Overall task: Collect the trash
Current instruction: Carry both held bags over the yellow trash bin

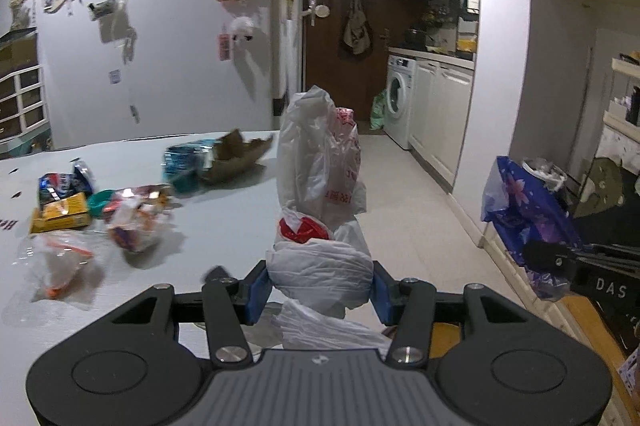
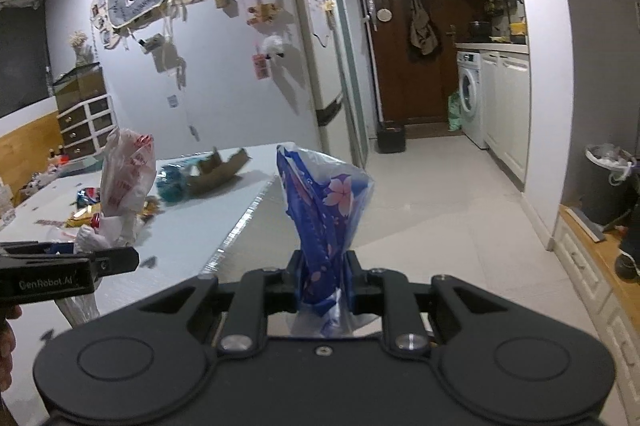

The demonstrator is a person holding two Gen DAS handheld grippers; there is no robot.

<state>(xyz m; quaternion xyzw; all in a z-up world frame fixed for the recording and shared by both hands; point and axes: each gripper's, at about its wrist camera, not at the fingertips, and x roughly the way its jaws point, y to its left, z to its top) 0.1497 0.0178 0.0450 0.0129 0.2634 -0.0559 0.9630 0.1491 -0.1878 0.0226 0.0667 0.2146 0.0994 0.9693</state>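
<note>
My left gripper point(image 1: 320, 286) is shut on a crumpled white plastic bag with red print point(image 1: 320, 186), held upright past the table's right edge; it also shows in the right wrist view point(image 2: 124, 182). My right gripper point(image 2: 322, 278) is shut on a blue plastic bag with pink flowers point(image 2: 324, 210), held over the floor beside the table; the same bag shows in the left wrist view point(image 1: 524, 214). Trash lies on the white table point(image 1: 224, 226): a yellow packet point(image 1: 60, 216), clear wrappers point(image 1: 56, 258), a teal wrapper point(image 1: 184, 162) and torn brown cardboard point(image 1: 236, 156).
A bin with a white liner point(image 2: 604, 182) stands against the right wall. A tiled floor point(image 2: 432, 210) runs to a brown door point(image 2: 404, 38) and a washing machine point(image 2: 470, 94). A fridge point(image 2: 320, 58) stands behind the table.
</note>
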